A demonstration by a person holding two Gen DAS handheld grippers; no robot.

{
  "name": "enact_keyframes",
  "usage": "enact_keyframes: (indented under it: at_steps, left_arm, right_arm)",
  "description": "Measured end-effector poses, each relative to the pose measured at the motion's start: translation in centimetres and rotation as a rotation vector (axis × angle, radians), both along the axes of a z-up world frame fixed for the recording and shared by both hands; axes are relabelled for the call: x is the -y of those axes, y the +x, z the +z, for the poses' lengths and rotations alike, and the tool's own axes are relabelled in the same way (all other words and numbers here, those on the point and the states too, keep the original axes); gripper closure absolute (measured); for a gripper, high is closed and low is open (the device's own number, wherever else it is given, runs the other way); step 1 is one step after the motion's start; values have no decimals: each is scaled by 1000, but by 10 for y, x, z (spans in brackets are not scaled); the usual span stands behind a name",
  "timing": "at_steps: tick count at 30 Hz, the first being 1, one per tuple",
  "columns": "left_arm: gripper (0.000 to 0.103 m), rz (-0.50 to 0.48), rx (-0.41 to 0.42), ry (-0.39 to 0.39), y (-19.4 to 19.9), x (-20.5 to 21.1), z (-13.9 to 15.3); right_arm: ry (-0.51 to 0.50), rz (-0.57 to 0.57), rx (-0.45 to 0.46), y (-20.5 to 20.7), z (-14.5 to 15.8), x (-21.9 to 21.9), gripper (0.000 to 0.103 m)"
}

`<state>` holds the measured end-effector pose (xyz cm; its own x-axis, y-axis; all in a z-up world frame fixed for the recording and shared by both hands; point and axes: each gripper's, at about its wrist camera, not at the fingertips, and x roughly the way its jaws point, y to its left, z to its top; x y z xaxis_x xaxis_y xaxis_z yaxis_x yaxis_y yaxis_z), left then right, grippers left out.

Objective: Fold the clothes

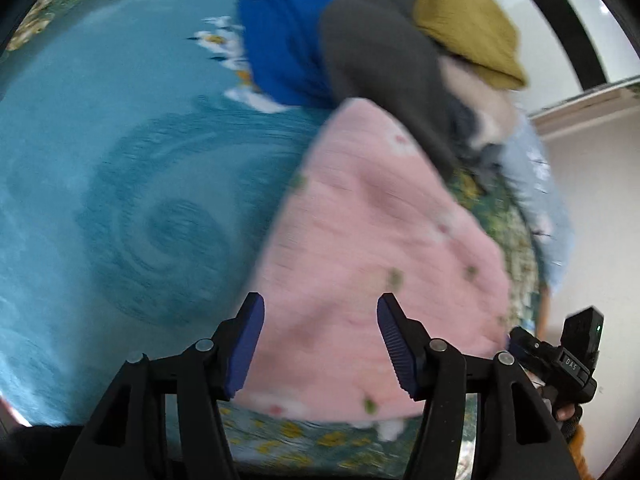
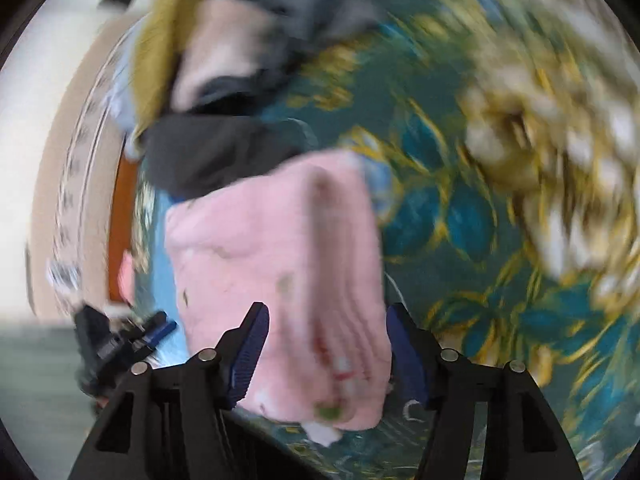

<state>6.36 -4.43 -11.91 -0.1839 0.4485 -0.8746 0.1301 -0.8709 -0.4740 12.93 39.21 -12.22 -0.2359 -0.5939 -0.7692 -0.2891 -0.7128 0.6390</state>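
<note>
A pink cloth with small flower prints (image 1: 372, 240) lies folded on a teal surface (image 1: 100, 160). My left gripper (image 1: 320, 344) hovers over the cloth's near edge. Its jaws stand wide and its blue pads (image 1: 246, 344) do not press the fabric. In the right wrist view the same pink cloth (image 2: 280, 248) runs up between the jaws of my right gripper (image 2: 326, 354). That view is blurred, and the pads look spread beside the cloth rather than clamped on it. Each gripper shows in the other's view: the right gripper (image 1: 560, 360) and the left gripper (image 2: 120, 340).
Just beyond the pink cloth is a pile of clothes: blue (image 1: 280, 40), dark grey (image 1: 380, 60), mustard (image 1: 460, 20) and light blue (image 1: 536, 200). A gold-and-green floral border (image 2: 440, 220) edges the surface. A white wall (image 1: 592, 200) lies to the right.
</note>
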Motion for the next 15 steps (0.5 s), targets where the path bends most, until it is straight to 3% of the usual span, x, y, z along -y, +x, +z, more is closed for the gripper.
enact_keyframes:
  at_steps: [4,8,15]
  left_arm:
    - [36,53,73,58,-12,-1,-26]
    - [31,34,117,103,-24,-14,-44]
    - [27,68,180,137,-35,-24,-67]
  right_arm:
    - [-89,-59,21,-2,-26,-6,32]
    - [-138,-64,20,-13,-38,-7,29]
    - [-156,-39,42,-19,-55,12,26]
